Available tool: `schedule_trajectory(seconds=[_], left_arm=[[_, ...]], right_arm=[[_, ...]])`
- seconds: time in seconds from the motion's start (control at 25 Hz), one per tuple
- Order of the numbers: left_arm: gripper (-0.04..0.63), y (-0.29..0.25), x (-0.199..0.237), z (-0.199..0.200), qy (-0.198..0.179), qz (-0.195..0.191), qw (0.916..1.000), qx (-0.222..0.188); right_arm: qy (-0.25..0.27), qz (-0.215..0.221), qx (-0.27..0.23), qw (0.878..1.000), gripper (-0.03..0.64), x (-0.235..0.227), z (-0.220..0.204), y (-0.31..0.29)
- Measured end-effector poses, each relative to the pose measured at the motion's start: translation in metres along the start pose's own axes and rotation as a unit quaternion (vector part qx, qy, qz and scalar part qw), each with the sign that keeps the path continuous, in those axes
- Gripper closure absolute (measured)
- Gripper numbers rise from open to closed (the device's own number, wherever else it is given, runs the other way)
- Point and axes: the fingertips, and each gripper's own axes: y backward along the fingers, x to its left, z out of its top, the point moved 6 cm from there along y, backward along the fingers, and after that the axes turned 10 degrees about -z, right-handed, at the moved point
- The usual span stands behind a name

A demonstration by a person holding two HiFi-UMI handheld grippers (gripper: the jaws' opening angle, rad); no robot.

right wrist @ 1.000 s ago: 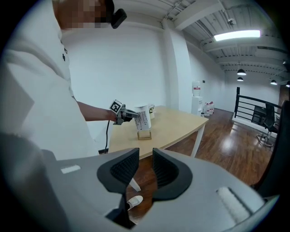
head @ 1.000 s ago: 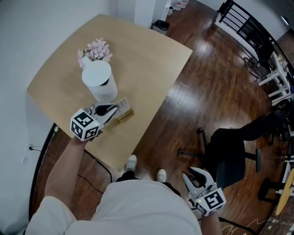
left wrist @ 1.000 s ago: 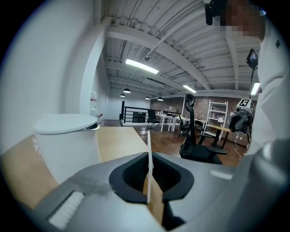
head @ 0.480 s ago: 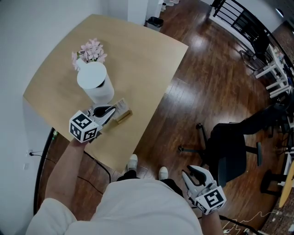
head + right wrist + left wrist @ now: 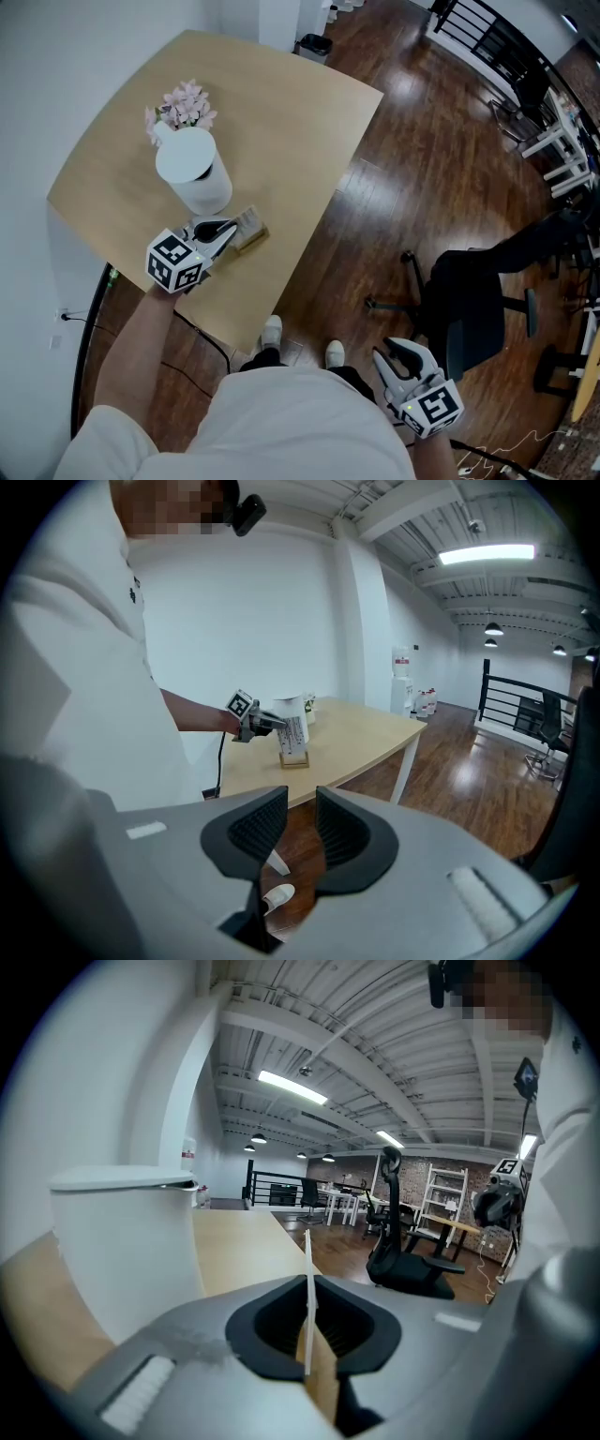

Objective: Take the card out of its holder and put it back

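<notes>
pale beige wooden counter (image 5: 281,112), dark red-brown plank floor (image 5: 403,141). white cylindrical pot (image 5: 194,171), pink blossoms (image 5: 180,101). thin white card with dark print (image 5: 293,729), tan wooden holder (image 5: 294,758). black-and-white square-marker cube (image 5: 175,262). black ribbed fingers (image 5: 255,829), grey shell. black office chair (image 5: 466,305).

white printed card (image 5: 247,221), upright and thin, pinched between the closed jaws of the left gripper (image 5: 228,229). its lower edge meets the wooden holder (image 5: 253,240), a low tan block standing toward the near edge of the table (image 5: 281,122).
</notes>
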Motion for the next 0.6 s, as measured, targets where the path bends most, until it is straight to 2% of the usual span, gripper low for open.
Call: schedule_trajectory(seconds=[0.52,0.56,0.6], left_arm=[[0.568,-0.02,0.011,-0.029,0.013,0.003,0.9999,0.008],[0.553,-0.02,0.011,-0.028,0.011,0.003,0.9999,0.007],[0.508,-0.019,0.012,-0.027,0.01,0.004,0.9999,0.006]], right_arm=[[-0.002,-0.012,0.015,1.0,0.518,-0.004,-0.002,0.01],[-0.003,-0.013,0.017,1.0,0.518,-0.004,-0.003,0.01],[-0.002,-0.012,0.019,1.0,0.517,-0.003,-0.003,0.01]])
